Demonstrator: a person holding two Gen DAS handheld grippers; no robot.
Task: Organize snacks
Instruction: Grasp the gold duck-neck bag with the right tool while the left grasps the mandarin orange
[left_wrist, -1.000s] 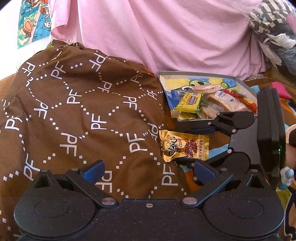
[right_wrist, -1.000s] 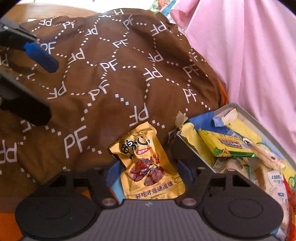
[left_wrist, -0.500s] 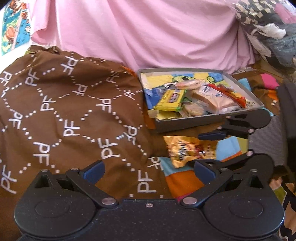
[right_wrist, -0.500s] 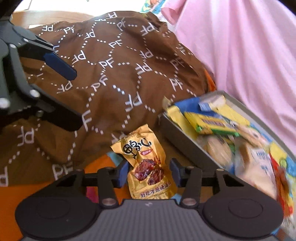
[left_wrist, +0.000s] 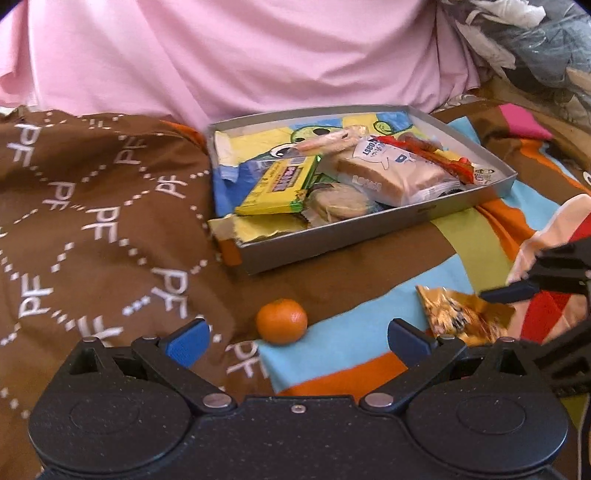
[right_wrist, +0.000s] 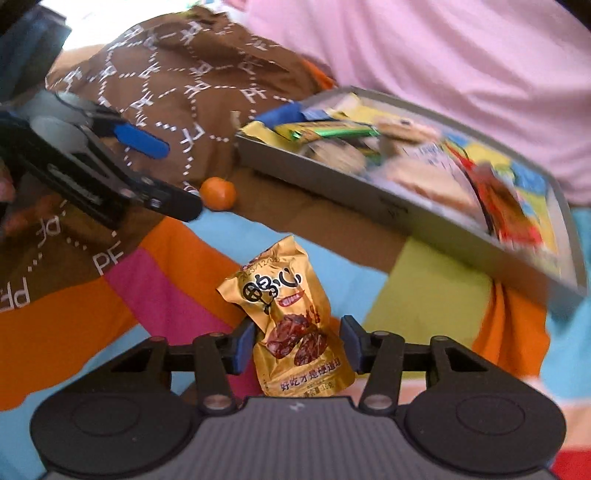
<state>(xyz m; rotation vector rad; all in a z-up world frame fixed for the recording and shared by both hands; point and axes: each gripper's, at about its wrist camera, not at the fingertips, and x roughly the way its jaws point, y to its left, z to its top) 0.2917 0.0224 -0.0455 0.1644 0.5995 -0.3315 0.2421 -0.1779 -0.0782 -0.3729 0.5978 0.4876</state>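
Now: gold packet between the pads

Right tool (right_wrist: 297, 345) grips a gold snack packet (right_wrist: 291, 325), lifted above the striped blanket (right_wrist: 424, 299). Left tool (left_wrist: 297, 338) stands wide apart, empty, with an orange (left_wrist: 282, 321) just ahead. Beyond both sits a grey tray (left_wrist: 369, 229) full of snacks.

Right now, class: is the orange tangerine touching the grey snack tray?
Apart. The left wrist view shows the tangerine lying well short of the tray, with a strip of brown cloth plainly visible between it and the tray's front wall.
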